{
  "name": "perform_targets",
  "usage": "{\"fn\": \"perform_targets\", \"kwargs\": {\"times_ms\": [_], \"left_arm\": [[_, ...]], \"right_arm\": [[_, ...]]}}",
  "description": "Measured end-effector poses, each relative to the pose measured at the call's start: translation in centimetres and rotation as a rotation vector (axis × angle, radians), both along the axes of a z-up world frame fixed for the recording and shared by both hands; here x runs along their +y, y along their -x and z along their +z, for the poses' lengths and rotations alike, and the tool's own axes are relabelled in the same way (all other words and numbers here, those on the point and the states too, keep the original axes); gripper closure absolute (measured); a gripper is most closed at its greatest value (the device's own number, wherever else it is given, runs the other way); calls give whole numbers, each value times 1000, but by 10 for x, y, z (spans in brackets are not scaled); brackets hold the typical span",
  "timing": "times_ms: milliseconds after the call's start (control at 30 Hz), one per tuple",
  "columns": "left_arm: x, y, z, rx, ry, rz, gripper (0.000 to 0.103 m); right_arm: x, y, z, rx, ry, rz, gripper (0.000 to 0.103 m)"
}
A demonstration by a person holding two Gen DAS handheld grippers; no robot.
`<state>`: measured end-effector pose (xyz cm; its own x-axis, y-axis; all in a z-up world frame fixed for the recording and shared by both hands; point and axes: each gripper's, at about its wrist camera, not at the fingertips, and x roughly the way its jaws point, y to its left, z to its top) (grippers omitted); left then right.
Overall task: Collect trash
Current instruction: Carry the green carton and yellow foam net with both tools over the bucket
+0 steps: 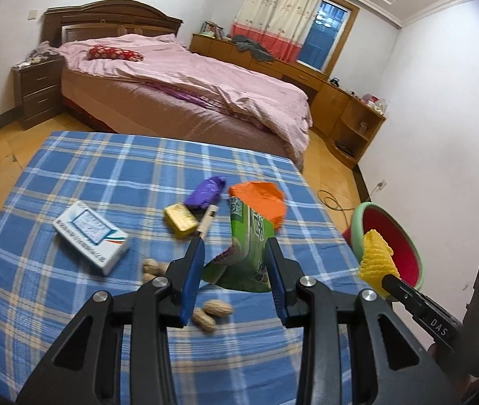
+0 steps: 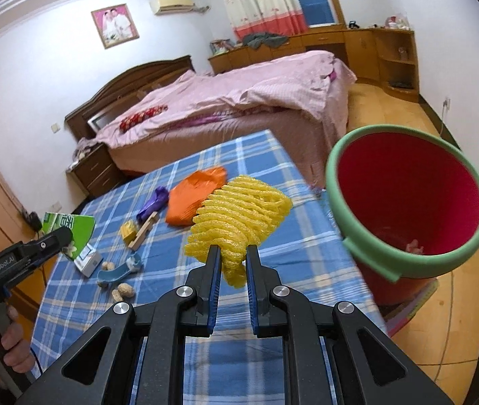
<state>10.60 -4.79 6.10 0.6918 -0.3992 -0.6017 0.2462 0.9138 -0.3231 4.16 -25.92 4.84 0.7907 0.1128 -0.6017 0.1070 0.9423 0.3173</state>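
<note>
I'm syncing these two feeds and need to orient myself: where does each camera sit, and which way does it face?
Left wrist: on the left hand-held gripper, facing across the checked table toward the bed; it holds a green packet, and the right tool shows.
Right wrist: on the right hand-held gripper, pinching yellow foam net, facing the red bin; a hand shows.
Shared: table, bin, net, packet.

The base of the red plastic bin with the green rim [image 2: 408, 202] is being hidden by its own wall. A small pinkish scrap [image 2: 413, 246] inside is too blurred to be identified. The lower edge of the green printed snack wrapper [image 1: 249, 246] is being covered by black gripper arms.
</note>
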Motion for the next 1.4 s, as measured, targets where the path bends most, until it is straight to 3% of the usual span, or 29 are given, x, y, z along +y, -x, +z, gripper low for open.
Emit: {"fn": "perform_targets", "kwargs": {"times_ms": [800, 1400], "left_arm": [[-133, -17, 14, -14, -40, -260, 66], [-262, -42, -2, -31, -77, -468, 66]], "right_arm": [[-99, 27, 12, -52, 2, -203, 89], [-169, 14, -8, 15, 20, -327, 89]]}}
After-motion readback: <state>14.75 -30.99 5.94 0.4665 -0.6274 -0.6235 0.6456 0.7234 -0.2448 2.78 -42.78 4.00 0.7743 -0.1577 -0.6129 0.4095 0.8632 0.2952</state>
